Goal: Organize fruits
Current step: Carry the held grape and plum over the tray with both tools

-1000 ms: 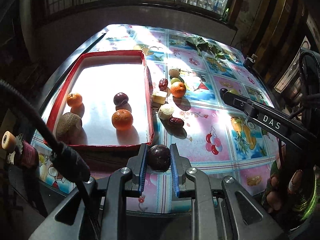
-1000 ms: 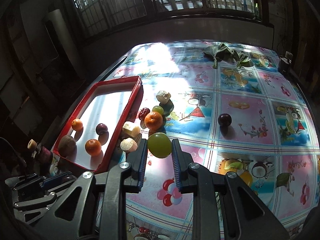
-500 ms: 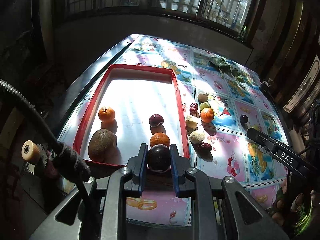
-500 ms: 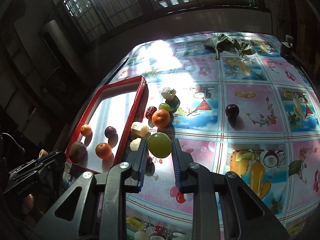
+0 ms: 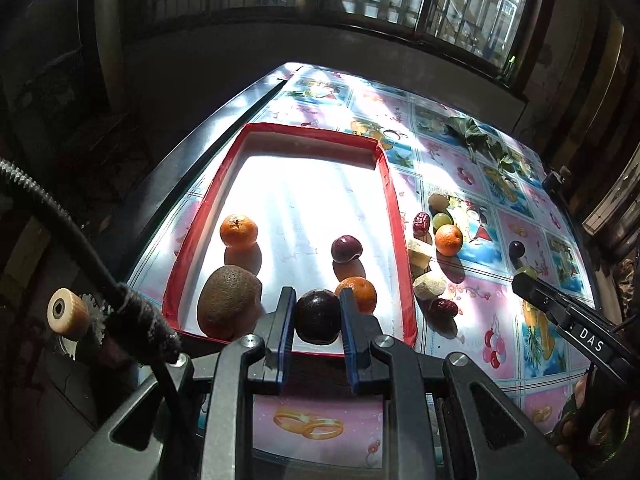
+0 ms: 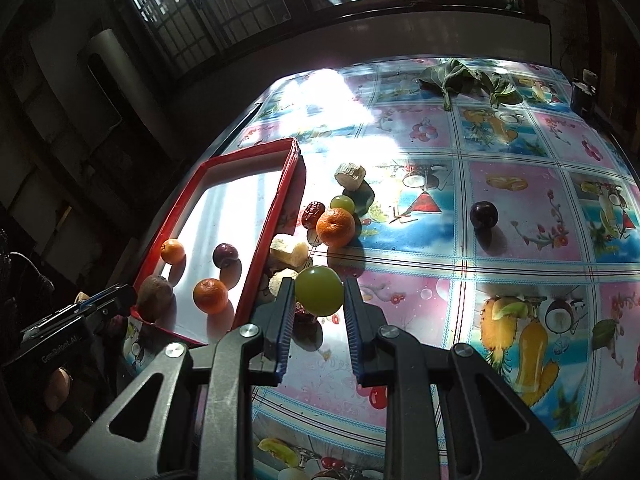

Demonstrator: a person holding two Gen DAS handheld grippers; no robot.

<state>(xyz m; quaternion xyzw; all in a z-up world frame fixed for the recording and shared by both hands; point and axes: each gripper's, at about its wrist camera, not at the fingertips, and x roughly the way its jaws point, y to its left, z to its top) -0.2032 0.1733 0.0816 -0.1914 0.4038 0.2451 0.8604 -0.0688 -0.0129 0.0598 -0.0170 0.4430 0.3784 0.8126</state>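
Note:
My left gripper (image 5: 318, 316) is shut on a dark plum (image 5: 318, 317), held over the near end of the red tray (image 5: 394, 216). Inside the tray lie two oranges (image 5: 239, 231), a brown kiwi (image 5: 228, 302) and a purple plum (image 5: 346, 248). My right gripper (image 6: 318, 300) is shut on a green fruit (image 6: 319, 290) above the tablecloth, just right of the tray (image 6: 276, 204). Loose on the cloth beside the tray are an orange (image 6: 335, 227), a green grape (image 6: 342, 202), red dates (image 6: 313, 213), pale fruit chunks (image 6: 288, 251) and a lone dark plum (image 6: 483, 213).
Green leaves (image 6: 460, 76) lie at the table's far edge, and a small dark object (image 6: 582, 96) stands at the far right corner. A window wall rises behind the table. The other gripper (image 5: 568, 320) and a hand show at the right in the left wrist view.
My left gripper has carried the dark plum leftward, from beside the tray's near right corner to over its near end. The right gripper still holds the green fruit in much the same spot.

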